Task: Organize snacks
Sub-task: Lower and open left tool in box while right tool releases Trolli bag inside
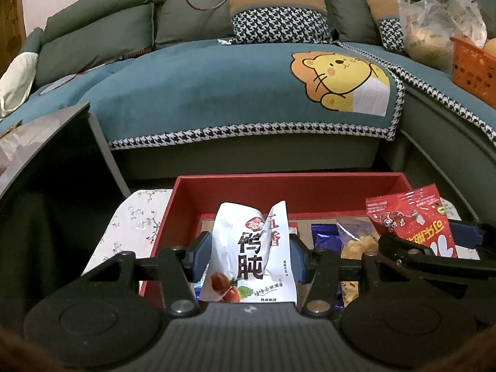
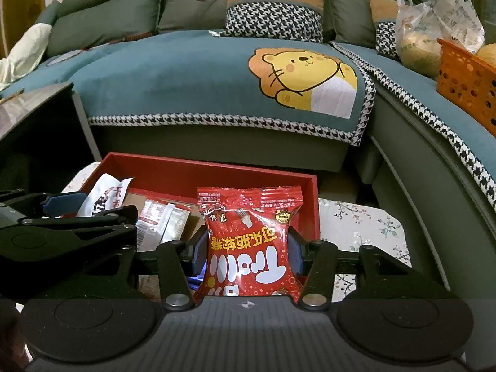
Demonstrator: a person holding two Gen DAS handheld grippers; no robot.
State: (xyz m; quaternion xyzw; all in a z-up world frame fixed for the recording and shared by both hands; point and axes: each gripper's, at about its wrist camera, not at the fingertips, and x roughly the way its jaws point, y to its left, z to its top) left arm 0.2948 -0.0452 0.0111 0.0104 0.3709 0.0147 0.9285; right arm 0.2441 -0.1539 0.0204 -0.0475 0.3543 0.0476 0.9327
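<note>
Left tool (image 1: 249, 255): pinching white snack packet (image 1: 248, 248), upright above red box (image 1: 279, 186). Right tool (image 2: 248, 254): pinching red candy bag (image 2: 249, 241) over same box, on floral worktop (image 2: 356, 226).

Two tongs are in view, the left tongs (image 1: 248, 257) and the right tongs (image 2: 248, 252), each with one packet between its pads. One red box (image 1: 279, 186) sits open. Snack packets number five that can be told apart: one white packet (image 1: 248, 254), one red packet (image 2: 251, 241), one purple wrapper (image 1: 325, 235), one clear bag of yellow pieces (image 1: 359, 238) and one white-and-red sachet (image 2: 161, 220) (more may lie hidden underneath). One orange basket (image 2: 465, 83), two patterned cushions (image 1: 279, 12) and two plastic bags (image 1: 427, 31) rest on the one sofa (image 1: 201, 86).
</note>
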